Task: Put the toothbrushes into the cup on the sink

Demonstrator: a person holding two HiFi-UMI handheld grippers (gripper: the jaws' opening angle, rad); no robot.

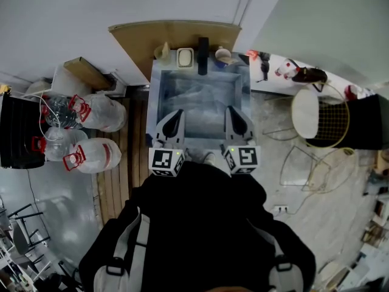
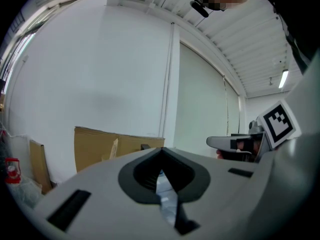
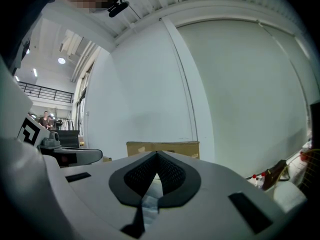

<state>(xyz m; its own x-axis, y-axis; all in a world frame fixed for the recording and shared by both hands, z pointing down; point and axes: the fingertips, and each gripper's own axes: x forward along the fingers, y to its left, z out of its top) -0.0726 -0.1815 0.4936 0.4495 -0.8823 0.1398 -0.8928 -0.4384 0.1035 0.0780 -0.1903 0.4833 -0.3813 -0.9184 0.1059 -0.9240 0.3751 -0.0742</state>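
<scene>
A steel sink (image 1: 159,96) stands in front of me, against a sheet of cardboard (image 1: 173,36). On its back ledge are a black tap (image 1: 203,55), a white cup (image 1: 223,55) to the right of the tap, a white dish (image 1: 185,57) and a pale yellowish object (image 1: 163,52). I cannot make out any toothbrush. My left gripper (image 1: 176,114) and right gripper (image 1: 232,111) hover side by side over the near part of the basin. Both are shut and hold nothing. The left gripper (image 2: 161,151) and the right gripper (image 3: 156,154) point roughly level at the back wall.
Large water jugs (image 1: 100,111) with red handles stand to the left of the sink, beside a black box (image 1: 18,132). Wooden boards (image 1: 115,163) lie along the sink's left side. To the right are a round white stool (image 1: 306,114), a wire basket (image 1: 333,121) and spray bottles (image 1: 292,70).
</scene>
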